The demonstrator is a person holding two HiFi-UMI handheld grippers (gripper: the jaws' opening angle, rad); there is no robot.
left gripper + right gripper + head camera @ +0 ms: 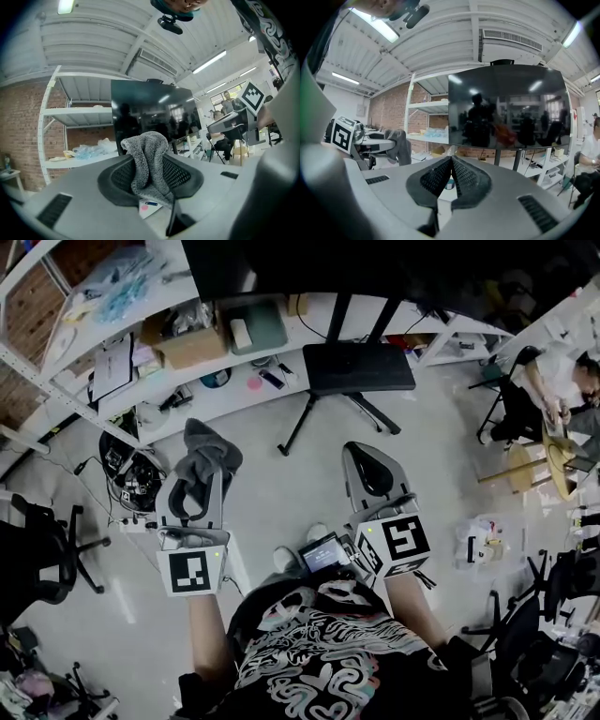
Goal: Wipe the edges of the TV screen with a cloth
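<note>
Cloth (208, 448), grey and bunched, is seen gripped in the left gripper (197, 486) in the head view, heaped over the jaw tips and reaching past them. The right gripper (367, 465) is held near it but apart, jaws closed together with nothing between them. Both are carried above a pale floor (281, 484), well short of the TV screen (375, 263), a dark panel borne on a black stand (358, 367). White shelving (112, 381) cluttered with boxes and cables is noted at left, and a seated person (553, 381) at far right. In the left gripper view the cloth is clamped between the two black ribbed pads (119, 176), with a fold pushed up above them. The screen is seen beyond and is not touched by the cloth. A brick wall (23, 136) and a ribbed white ceiling (93, 37) with strip lights are recorded. In the right gripper view the pads are pressed tip to tip and hold nothing. The screen fills the upper middle, the room being reflected in it. The left gripper with its hanging cloth is caught at the left edge.
</note>
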